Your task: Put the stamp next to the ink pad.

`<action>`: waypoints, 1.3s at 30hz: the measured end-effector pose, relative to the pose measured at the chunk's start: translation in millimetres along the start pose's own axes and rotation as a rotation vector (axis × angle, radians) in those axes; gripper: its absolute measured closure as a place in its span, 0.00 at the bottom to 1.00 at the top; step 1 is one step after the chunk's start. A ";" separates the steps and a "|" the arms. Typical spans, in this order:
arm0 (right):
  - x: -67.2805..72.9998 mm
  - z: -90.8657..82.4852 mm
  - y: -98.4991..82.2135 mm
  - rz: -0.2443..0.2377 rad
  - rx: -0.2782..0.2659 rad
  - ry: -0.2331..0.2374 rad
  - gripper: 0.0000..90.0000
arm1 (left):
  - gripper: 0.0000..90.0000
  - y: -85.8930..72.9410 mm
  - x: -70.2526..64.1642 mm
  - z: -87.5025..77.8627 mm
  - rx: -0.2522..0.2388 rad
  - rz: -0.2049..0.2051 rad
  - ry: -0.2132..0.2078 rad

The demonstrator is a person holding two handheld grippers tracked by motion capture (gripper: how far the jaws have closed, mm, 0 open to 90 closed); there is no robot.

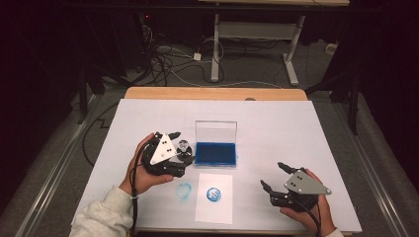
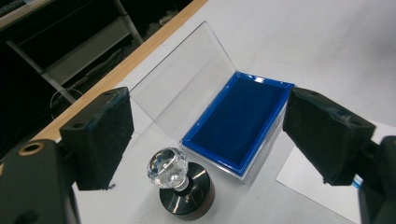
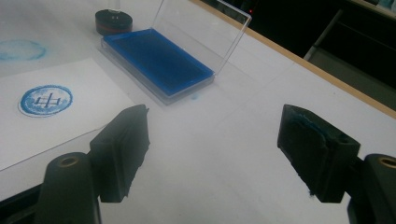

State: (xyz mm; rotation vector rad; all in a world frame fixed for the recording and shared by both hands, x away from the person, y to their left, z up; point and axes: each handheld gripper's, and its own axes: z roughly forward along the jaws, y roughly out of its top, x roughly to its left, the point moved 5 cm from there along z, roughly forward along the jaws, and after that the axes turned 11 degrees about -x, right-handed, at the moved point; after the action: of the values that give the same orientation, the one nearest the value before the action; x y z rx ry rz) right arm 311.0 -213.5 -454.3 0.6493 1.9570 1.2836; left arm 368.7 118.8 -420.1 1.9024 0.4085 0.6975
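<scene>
A stamp (image 2: pixel 180 186) with a clear faceted knob and a black round base stands upright on the white table, just left of the ink pad. The blue ink pad (image 2: pixel 238 121) lies in an open case with its clear lid (image 2: pixel 182 93) raised. My left gripper (image 2: pixel 212 135) hovers over the stamp (image 1: pixel 184 145), open, its pads well apart from the knob. My right gripper (image 1: pixel 272 175) rests near the front right of the table, open, with nothing between its jaws. In the right gripper view (image 3: pixel 210 154) the ink pad (image 3: pixel 156 60) lies ahead to the left.
A white paper sheet (image 1: pixel 213 207) lies at the front middle, bearing a round blue print (image 1: pixel 213 194). A blue smudge (image 1: pixel 184 190) marks the table beside it. The table's wooden far edge (image 1: pixel 212 93) borders a dark floor with cables.
</scene>
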 end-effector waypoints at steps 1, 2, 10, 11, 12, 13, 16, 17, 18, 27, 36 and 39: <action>0.6 -0.1 0.5 -0.004 -0.001 0.002 0.28 | 0.18 -0.3 -0.4 -0.6 0.000 0.003 0.003; 1.2 0.0 1.0 -0.007 -0.003 0.002 0.27 | 0.18 -0.3 -0.9 -1.2 -0.002 0.004 0.005; 2.7 -1.8 1.8 -0.014 -0.002 -0.002 0.27 | 0.18 -0.1 -6.4 -8.6 -0.012 0.029 0.011; 2.6 -2.1 2.0 -0.017 -0.002 -0.005 0.27 | 0.18 0.1 -6.9 -9.8 -0.016 0.031 0.012; 2.6 -2.6 2.3 -0.017 -0.003 -0.006 0.27 | 0.18 0.2 -7.4 -11.3 -0.019 0.032 0.011; 2.5 -2.8 2.6 -0.016 -0.004 -0.007 0.27 | 0.18 0.3 -8.0 -12.7 -0.024 0.033 0.011; 3.0 -2.6 2.3 -0.019 -0.002 -0.008 0.27 | 0.18 -0.4 -8.9 -17.0 -0.030 0.038 0.016; 3.0 -2.6 2.2 -0.021 -0.001 -0.009 0.27 | 0.18 -0.8 -9.1 -18.7 -0.034 0.040 0.018; 2.8 -2.9 2.3 -0.020 -0.002 -0.010 0.27 | 0.18 -1.4 -9.3 -20.2 -0.036 0.046 0.022; 0.8 -5.5 2.9 -0.018 -0.009 -0.025 0.27 | 0.18 -11.9 -9.6 -30.9 -0.036 0.054 0.033; -1.5 -14.4 2.1 -0.023 -0.011 -0.042 0.27 | 0.18 -24.5 -9.9 -44.7 -0.043 0.064 0.052; -1.5 -15.5 1.4 -0.025 -0.010 -0.043 0.27 | 0.18 -30.6 -9.7 -49.3 -0.040 0.056 0.063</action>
State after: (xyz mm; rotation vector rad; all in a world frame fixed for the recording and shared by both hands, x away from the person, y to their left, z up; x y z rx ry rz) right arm 300.1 -222.9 -448.4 0.6407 1.9164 1.2538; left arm 330.9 161.2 -435.5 1.8638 0.3798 0.7989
